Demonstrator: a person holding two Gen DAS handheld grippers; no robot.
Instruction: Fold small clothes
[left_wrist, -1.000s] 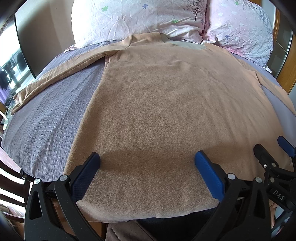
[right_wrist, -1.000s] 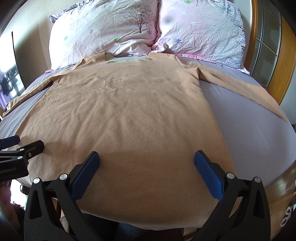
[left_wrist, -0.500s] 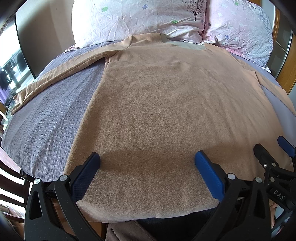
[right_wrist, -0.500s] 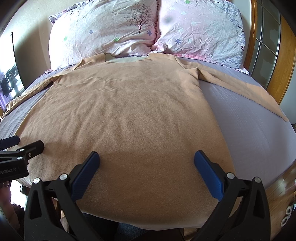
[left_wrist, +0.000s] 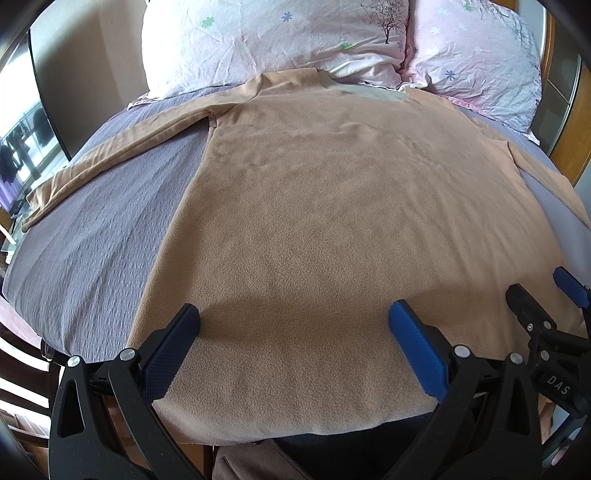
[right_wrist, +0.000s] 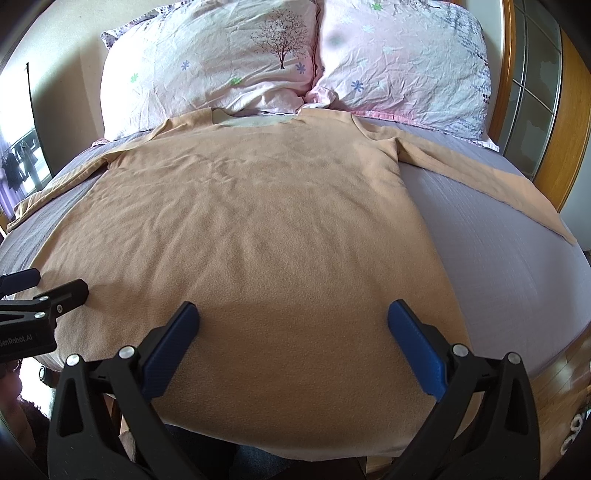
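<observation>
Over the tan shirt (left_wrist: 332, 229), both claws gape: left (left_wrist: 293, 317), right (right_wrist: 293, 317) marked "DAS".

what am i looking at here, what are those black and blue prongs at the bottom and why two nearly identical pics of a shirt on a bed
There is no robot here. A person holds a two-fingered claw in each hand, and each claw carries a wide-angle camera that looks along its fingers. That is why there are two similar pictures.

One view is from the left claw, the other from the right claw. The blue prongs are the finger pads. Each claw also shows at the edge of the other's view.

On the purple bedsheet lies a tan long-sleeved shirt, spread flat with its sleeves out and its collar toward two floral pillows.

Both claws are open, over the shirt's bottom hem. Neither holds anything.
</observation>
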